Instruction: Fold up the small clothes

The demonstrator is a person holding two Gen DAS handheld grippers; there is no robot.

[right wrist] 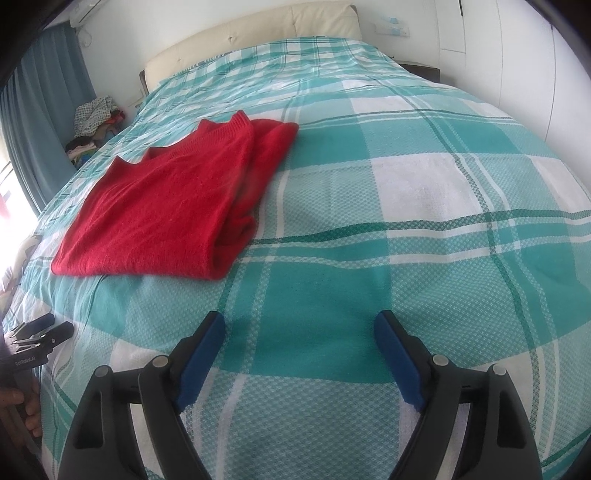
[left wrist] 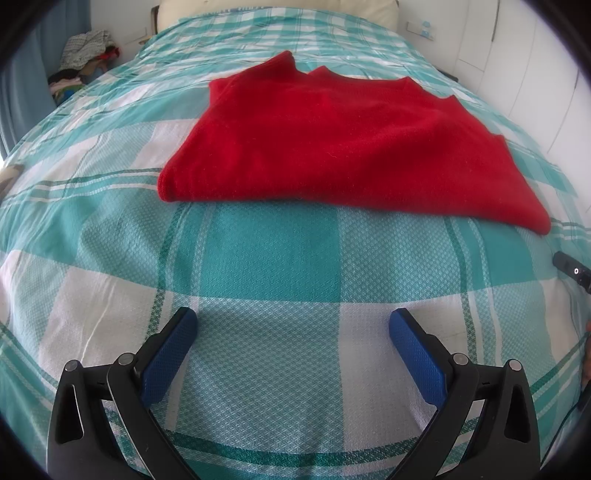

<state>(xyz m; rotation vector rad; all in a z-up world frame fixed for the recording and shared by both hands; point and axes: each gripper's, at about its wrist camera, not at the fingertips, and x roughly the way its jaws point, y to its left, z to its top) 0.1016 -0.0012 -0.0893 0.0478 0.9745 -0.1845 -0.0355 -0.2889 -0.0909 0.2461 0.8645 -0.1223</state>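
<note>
A red knitted sweater lies folded flat on the teal and white checked bedspread. In the right wrist view the red sweater lies to the upper left, its folded layers showing along its right edge. My left gripper hovers open over the bedspread, short of the sweater's near edge, with nothing between its blue pads. My right gripper is open too, over bare bedspread to the right of the sweater, and holds nothing. At the far left edge of the right wrist view the left gripper shows.
A pile of clothes sits beside the bed at the far left, next to a blue curtain. A cream headboard stands at the far end, and white cupboard doors at the right. A hand shows low at the left.
</note>
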